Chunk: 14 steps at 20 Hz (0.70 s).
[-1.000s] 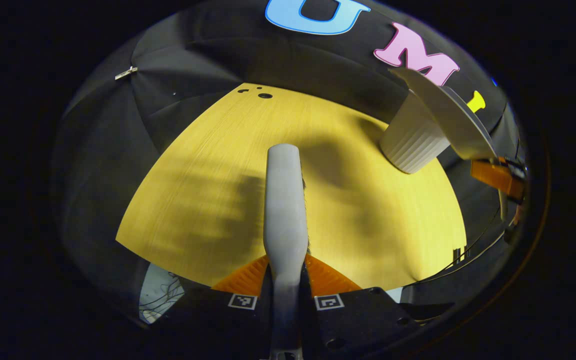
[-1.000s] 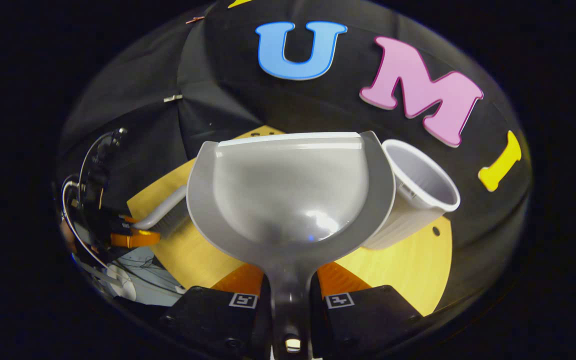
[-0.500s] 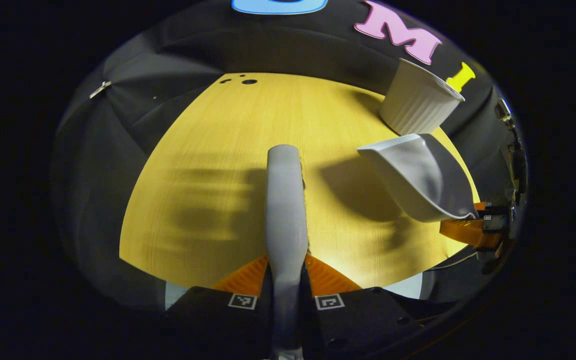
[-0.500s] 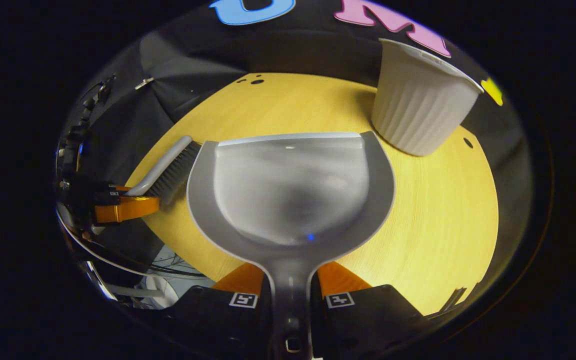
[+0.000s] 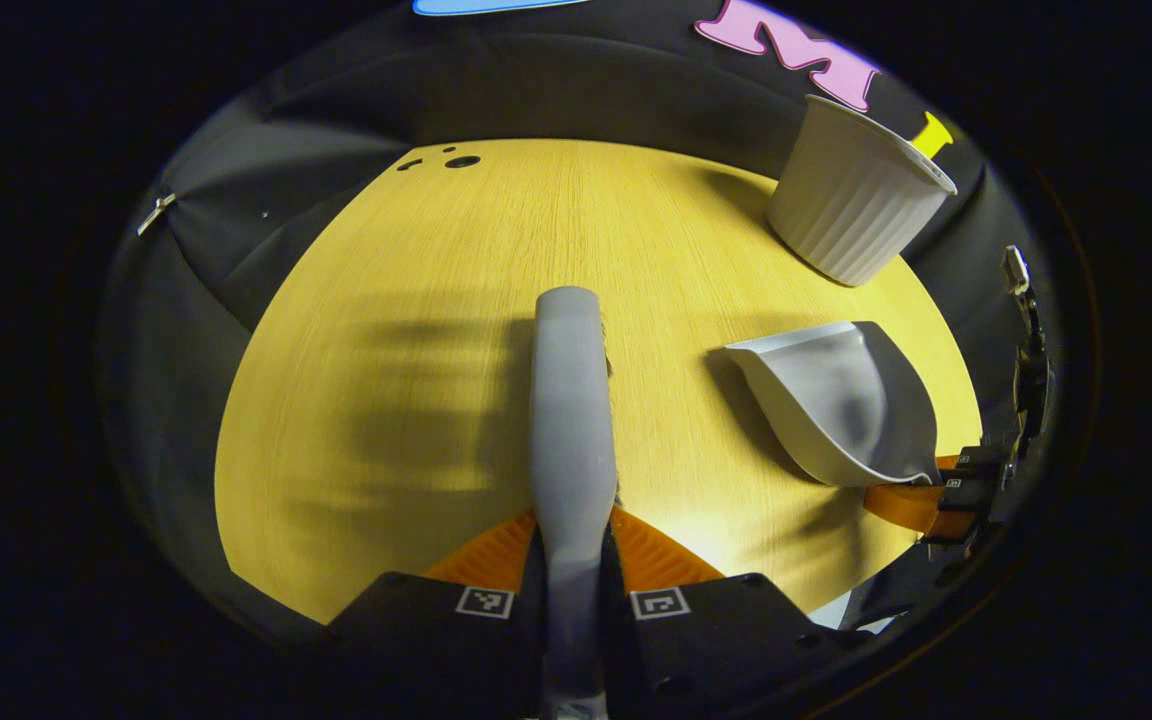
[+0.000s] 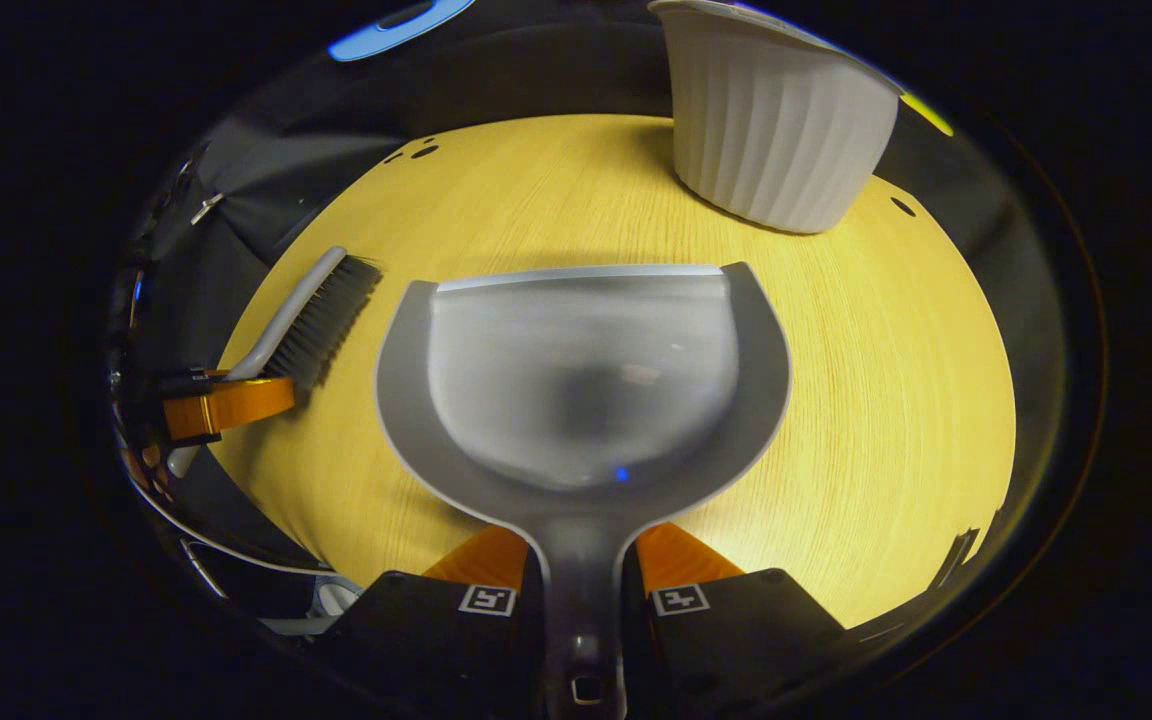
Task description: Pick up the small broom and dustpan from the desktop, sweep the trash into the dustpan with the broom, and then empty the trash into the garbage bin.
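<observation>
Between our left gripper's (image 5: 572,570) closed fingers: broom (image 5: 568,400) handle | right gripper (image 6: 581,585) clamps dustpan (image 6: 581,385) handle, pan looks empty | bin (image 6: 771,120) beyond the pan's lip | step: emptying seems finished | next: set both down.

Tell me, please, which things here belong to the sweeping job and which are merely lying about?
Job:
- broom, in the left tongs
- dustpan, in the right tongs
- ribbed white bin

Lying about:
- nothing loose on the yellow desktop; no trash visible

Dustpan (image 6: 581,380) between broom (image 6: 311,315) and bin (image 6: 771,125), on desktop (image 6: 896,380).
</observation>
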Tool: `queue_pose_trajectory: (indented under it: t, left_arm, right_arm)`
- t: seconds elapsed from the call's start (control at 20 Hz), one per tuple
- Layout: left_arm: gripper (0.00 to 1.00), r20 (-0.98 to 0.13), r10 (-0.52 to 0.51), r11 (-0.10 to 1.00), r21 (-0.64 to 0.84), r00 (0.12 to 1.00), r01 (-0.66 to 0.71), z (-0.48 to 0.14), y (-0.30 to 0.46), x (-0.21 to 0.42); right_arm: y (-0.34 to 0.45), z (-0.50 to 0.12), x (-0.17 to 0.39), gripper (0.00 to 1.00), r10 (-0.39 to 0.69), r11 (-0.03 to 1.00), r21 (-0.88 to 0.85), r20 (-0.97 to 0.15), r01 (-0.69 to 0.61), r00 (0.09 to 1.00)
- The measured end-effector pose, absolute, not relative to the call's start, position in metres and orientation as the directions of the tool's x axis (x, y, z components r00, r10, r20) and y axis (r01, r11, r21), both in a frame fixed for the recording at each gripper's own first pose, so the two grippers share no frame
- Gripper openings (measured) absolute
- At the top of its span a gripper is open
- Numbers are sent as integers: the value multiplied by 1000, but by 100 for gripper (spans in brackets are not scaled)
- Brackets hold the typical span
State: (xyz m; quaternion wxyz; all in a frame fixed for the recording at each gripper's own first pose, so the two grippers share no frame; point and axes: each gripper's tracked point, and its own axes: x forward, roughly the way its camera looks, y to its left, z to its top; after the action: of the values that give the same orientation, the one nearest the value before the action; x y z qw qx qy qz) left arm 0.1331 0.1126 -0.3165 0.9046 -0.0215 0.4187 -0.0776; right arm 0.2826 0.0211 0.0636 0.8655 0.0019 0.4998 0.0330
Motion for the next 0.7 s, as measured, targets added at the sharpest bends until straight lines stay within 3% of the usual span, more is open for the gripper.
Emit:
queue_pose_trajectory:
  t: [0.2,0.25,0.3,0.35,0.5,0.55,0.6,0.7]
  left_arm:
    - [29,-750,-115,990,-32,651,138,-318,114,137]
    - [29,-752,-106,990,-19,650,140,-318,115,139]
    - [29,-757,-97,991,-11,647,136,-318,116,139]
    - [30,-758,-90,991,-5,646,132,-317,116,138]
    - [33,-746,-81,990,18,661,142,-312,120,142]
    - [35,-738,-76,989,28,670,142,-308,122,142]
    - [36,-732,-77,990,27,677,142,-305,123,142]
    - [67,-711,-102,990,-4,696,141,-293,118,142]
  right_arm:
    - [20,66,287,35,30,999,20,-866,-26,499]
    - [21,67,287,29,29,1000,22,-867,-20,498]
    - [21,64,289,43,31,1000,26,-868,-17,495]
    - [22,64,289,36,34,999,30,-870,-17,492]
    - [29,64,290,39,62,998,68,-870,-6,489]
    - [33,67,289,43,81,996,91,-868,-4,490]
    - [35,70,289,54,91,995,104,-860,-1,501]
    - [37,82,292,81,101,992,124,-844,8,527]
